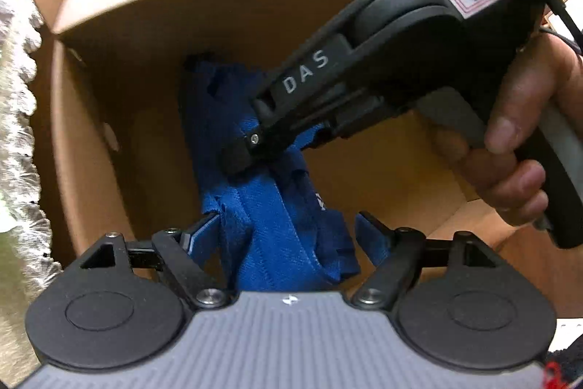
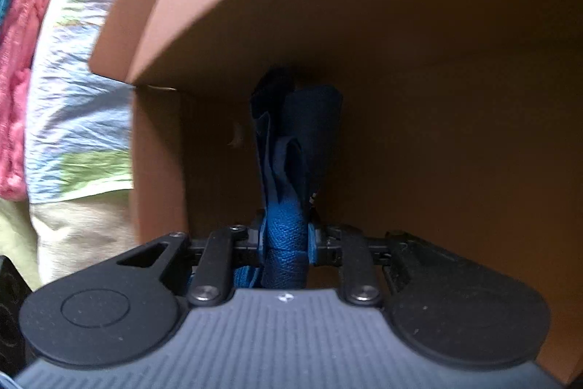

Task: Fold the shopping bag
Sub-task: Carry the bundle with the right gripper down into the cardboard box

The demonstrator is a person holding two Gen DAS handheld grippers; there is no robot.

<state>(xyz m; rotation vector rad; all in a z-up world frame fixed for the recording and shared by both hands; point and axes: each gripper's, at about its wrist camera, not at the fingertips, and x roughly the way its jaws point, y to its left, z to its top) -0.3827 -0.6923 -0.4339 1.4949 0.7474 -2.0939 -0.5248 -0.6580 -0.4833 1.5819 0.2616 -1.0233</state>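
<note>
Blue shopping bag [image 1: 269,206], bunched into a long narrow bundle, hanging inside an open cardboard box [image 1: 175,35] with flaps raised. Long axis running from the near edge of the left wrist view away toward the box's far inner corner; in the right wrist view, straight ahead along the fingers into the box's shadowed interior.

Right tongs [image 2: 286,239] closed narrow on a thick fold of the blue weave, pads pressing both sides of the bundle, fabric [image 2: 291,141] extending forward beyond the tips. Seen from the left wrist view, the same right tongs [image 1: 251,152] entering from upper right, angled down and leftward, tip gripping the bundle at about mid-length; bare hand [image 1: 517,148] wrapped round the handle, fingers curled on the grey trigger.

Left tongs [image 1: 288,228] spread wide, one finger on each side of the bundle's near end, fabric lying between them but not pinched. Left tongs therefore nearer the close end of the bag, right tongs holding further along it.

Likely step: stowing the folded bag in the box, or re-gripping; exact stage not certain. Coming move judged to depend on the bundle lying directly ahead of, and between, the open left fingers.

Outside the box: pale crinkled cloth [image 2: 76,61] and pink towel [image 2: 18,61] to the left.
</note>
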